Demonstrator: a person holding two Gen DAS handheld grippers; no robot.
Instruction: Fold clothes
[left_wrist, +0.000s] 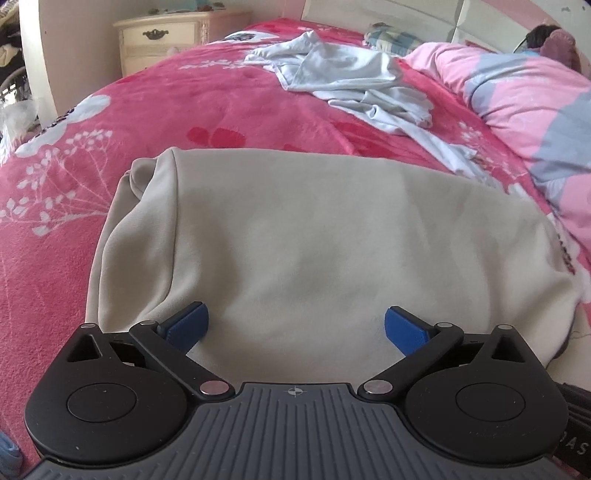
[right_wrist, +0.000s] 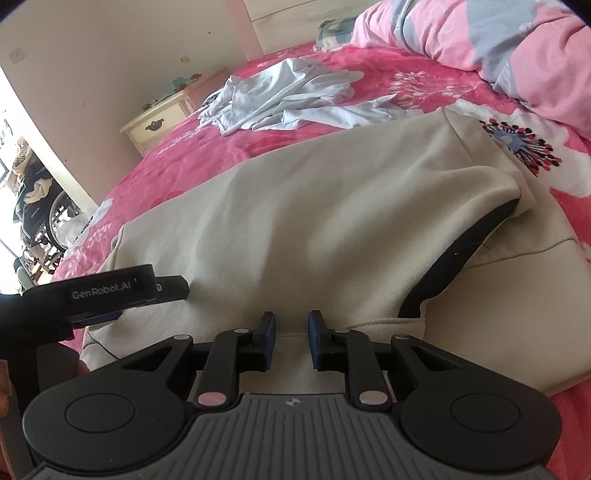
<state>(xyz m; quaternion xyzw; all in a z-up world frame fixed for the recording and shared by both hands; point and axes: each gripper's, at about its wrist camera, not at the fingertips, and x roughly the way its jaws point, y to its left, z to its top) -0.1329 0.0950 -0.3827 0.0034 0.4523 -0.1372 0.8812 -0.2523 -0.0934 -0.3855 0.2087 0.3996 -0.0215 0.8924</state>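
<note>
A beige garment (left_wrist: 314, 240) lies folded on the pink floral bed; it fills the middle of the right wrist view (right_wrist: 314, 221), where a dark lining shows at its right edge. My left gripper (left_wrist: 295, 326) is wide open, its blue pads just above the garment's near edge, holding nothing. My right gripper (right_wrist: 291, 341) is partly open with a narrow gap between its pads, over the garment's near hem, empty. The left gripper's body (right_wrist: 107, 291) also shows at the left of the right wrist view, resting at the garment's left edge.
A crumpled pale blue garment (left_wrist: 351, 81) lies farther back on the pink bedspread (left_wrist: 166, 110). A pink and grey duvet (left_wrist: 535, 110) is heaped at the right. A cream nightstand (left_wrist: 162, 40) stands by the wall at the back left. A wheelchair (right_wrist: 40, 214) is beyond the doorway.
</note>
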